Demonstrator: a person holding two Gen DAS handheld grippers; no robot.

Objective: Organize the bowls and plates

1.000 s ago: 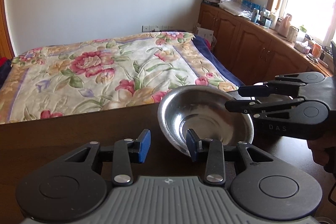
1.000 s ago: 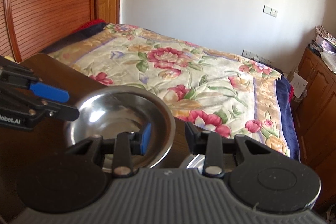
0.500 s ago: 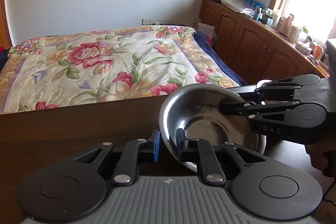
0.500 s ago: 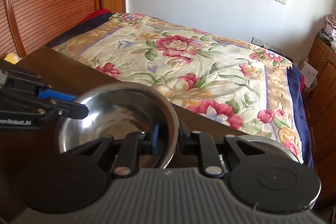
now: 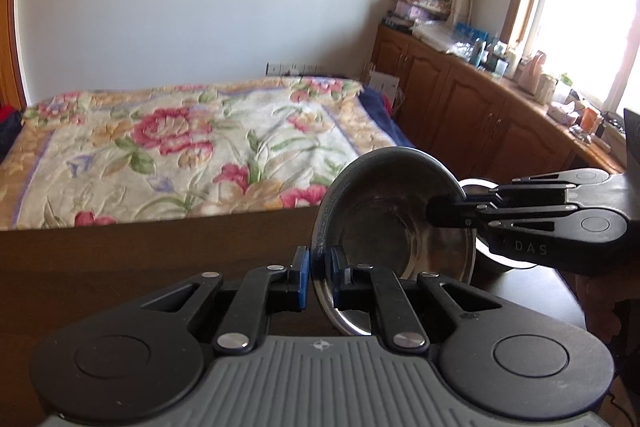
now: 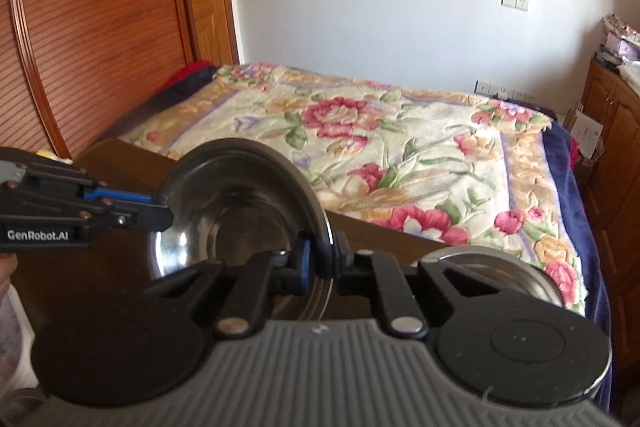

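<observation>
**Bowl up on edge, both grippers pinching the rim**

A second ago the bowl (image 5: 394, 215) lay nearly flat on the table (image 5: 120, 259) with both grippers spread wide. Now it's tilted steeply, cavity facing the cameras, apparently lifted clear of the table.

Writing: "DAS" on the right gripper (image 5: 450, 213), "GenRobot.AI" on the left gripper (image 6: 162, 215).

Left gripper (image 5: 318, 267): clamped tight on the near rim, blue pads either side of the wall. Right gripper (image 6: 322, 257): clenched on the opposite rim, same way.

Second steel dish (image 6: 496, 269) sits on the table just beside the right gripper, partly hidden behind it. Floral bed (image 5: 180, 151) beyond the table.
</observation>
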